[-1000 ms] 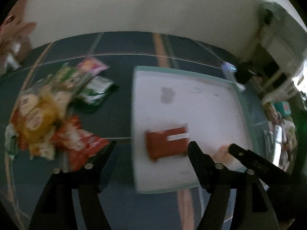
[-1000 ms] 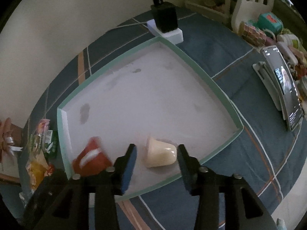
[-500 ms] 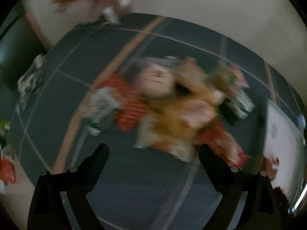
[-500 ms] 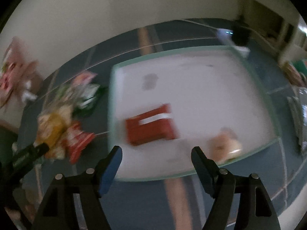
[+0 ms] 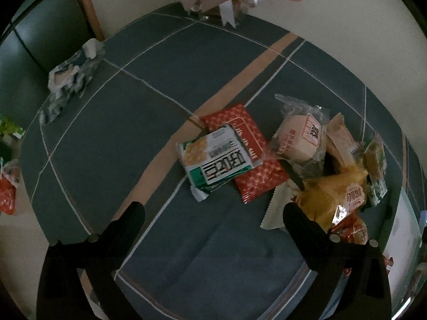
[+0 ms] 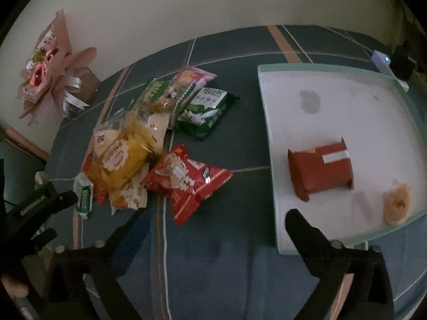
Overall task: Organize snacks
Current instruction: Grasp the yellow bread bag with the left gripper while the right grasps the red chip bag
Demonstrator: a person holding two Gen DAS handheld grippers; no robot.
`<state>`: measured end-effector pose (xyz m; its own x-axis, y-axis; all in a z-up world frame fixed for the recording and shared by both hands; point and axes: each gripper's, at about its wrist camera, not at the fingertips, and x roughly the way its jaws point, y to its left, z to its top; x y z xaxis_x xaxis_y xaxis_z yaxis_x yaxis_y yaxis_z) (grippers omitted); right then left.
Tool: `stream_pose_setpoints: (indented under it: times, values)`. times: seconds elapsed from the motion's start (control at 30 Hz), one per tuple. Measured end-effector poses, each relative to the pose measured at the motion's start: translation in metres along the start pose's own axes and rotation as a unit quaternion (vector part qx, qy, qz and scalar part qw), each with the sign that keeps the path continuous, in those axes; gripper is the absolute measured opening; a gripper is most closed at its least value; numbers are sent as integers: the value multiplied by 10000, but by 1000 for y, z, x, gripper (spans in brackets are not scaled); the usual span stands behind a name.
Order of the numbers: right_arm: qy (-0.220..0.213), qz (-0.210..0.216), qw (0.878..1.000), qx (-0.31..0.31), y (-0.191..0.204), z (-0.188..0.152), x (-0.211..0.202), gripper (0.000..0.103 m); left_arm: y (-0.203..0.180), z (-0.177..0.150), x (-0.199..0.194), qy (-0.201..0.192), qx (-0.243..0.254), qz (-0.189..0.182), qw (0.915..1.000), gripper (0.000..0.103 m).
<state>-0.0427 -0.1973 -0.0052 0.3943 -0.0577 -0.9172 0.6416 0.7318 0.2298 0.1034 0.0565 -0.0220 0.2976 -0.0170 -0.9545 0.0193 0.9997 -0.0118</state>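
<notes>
The left gripper (image 5: 213, 214) is seen with its jaws opening wide and nothing between them, only the dark blue tablecloth (image 5: 138, 112) below. Just ahead of its fingers a green-and-white packet (image 5: 217, 161) is laid on top of a red patterned packet (image 5: 250, 154), and to the right of these a clear-wrapped pale bun (image 5: 299, 138) and a yellow bag (image 5: 333, 197) are piled together, the yellow bag lying just beside the right-hand finger. The right gripper (image 6: 213, 221) is likewise opening, its fingers spread with no snack between them; bare cloth is framed there. Just beyond its fingers a red snack bag (image 6: 186, 181) is found, with the heap of yellow, green and pink packets (image 6: 149, 122) behind it to the left. A white tray with a pale green rim (image 6: 267, 122) is placed to the right of the pile, and inside it a red-brown box (image 6: 320, 170) and a small pale round snack (image 6: 397, 205) are lying apart from each other. A pink wrapped bouquet (image 6: 50, 69) is propped against the wall at the far left.
</notes>
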Motion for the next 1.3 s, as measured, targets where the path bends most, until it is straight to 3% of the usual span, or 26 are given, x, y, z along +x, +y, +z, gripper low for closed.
stream_pose_setpoints:
  times: [0.3, 0.67, 0.83, 0.97, 1.1, 1.17, 1.3]
  values:
    - [-106, -209, 9982, -558, 18, 19, 15, 103, -35, 18, -9, -363, 574, -370, 9970, 103]
    - [201, -218, 9927, -1168, 40, 33, 58, 103, -74, 34, -4, -441, 1077, -787, 9901, 103]
    - [368, -140, 9915, -1242, 41, 31, 70, 103, -90, 34, -4, -430, 1329, -983, 9853, 103]
    - [378, -350, 9936, -1002, 27, 30, 71, 102, -101, 28, -3, -361, 1570, -1047, 9814, 103]
    - [334, -167, 9957, -842, 21, 33, 66, 101, -108, 22, 1, -221, 1716, -1132, 9784, 103]
    - [325, -201, 9957, -847, 21, 32, 66, 97, -112, 16, 1, -132, 1775, -1170, 9770, 103]
    - [444, 88, 9963, -729, 16, 31, 65, 77, -117, 9, 8, 24, 1846, -1140, 9762, 97]
